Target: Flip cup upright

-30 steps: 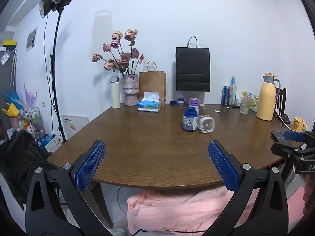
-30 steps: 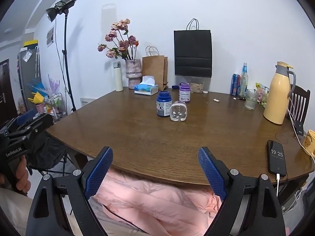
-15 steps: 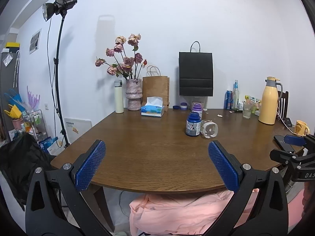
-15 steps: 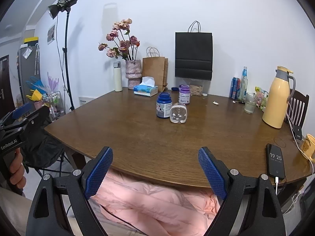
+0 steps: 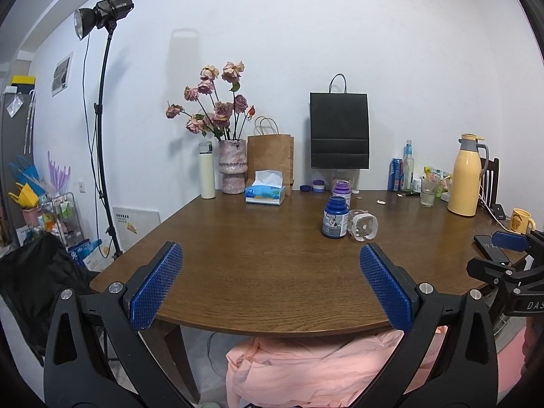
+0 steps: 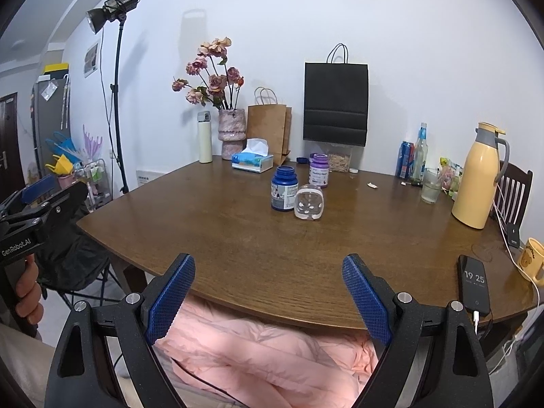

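A clear glass cup with white spots lies on its side [image 5: 363, 225] in the middle of the brown table [image 5: 258, 258], just right of a dark blue jar [image 5: 335, 217]. The right wrist view shows the cup [image 6: 308, 202] with its base toward me. My left gripper [image 5: 272, 284] is open and empty, held at the table's near edge, far short of the cup. My right gripper [image 6: 268, 294] is open and empty, also at the near edge. The right gripper shows at the right of the left wrist view [image 5: 510, 255].
A purple jar [image 6: 319, 170], tissue box [image 6: 252, 160], flower vase [image 6: 232, 133], paper bags, a yellow thermos [image 6: 477, 187], a water glass [image 6: 430, 190] and bottles stand toward the back. A phone [image 6: 474, 284] and yellow mug [image 6: 532, 260] lie at the right edge. Pink fabric [image 6: 258, 350] lies below the table.
Both grippers have drawn back and lowered a little, so the table looks slightly farther. The cup and jars have not moved. Both jaws stay open.
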`<state>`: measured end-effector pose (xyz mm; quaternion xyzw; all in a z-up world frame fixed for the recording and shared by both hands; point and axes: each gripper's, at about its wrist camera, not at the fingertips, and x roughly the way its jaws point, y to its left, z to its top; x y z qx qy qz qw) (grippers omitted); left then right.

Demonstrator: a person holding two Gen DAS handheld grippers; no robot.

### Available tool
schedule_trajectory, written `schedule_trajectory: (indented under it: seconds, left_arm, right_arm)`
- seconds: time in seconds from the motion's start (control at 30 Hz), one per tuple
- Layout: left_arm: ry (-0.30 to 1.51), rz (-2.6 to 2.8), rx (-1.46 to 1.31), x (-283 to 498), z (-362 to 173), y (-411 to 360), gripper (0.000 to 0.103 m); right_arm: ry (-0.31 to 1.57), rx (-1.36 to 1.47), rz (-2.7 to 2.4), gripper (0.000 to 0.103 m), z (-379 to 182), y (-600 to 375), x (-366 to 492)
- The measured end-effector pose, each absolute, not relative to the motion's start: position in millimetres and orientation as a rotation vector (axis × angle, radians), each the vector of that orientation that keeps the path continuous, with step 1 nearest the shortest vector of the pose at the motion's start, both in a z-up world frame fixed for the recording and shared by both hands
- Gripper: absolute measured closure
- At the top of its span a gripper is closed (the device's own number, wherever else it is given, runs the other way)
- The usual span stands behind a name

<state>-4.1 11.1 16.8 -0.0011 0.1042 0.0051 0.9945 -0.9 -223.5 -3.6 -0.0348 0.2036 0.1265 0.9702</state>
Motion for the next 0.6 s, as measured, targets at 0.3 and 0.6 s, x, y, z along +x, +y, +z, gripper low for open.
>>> schedule_trajectory:
  seconds: [0.3, 0.6]
  left_arm:
    - [0.205, 0.009, 0.001, -6.7, 15.4, 12.1, 0.0]
    - [0.206, 0.012, -0.002, -6.0, 16.5, 12.3, 0.0]
  right_arm:
    - [0.41, -0.076, 0.259, 0.011, -4.6, -219.9, -2.6]
    - [0.407, -0.08, 0.259, 0.011, -4.4, -219.5, -2.8]
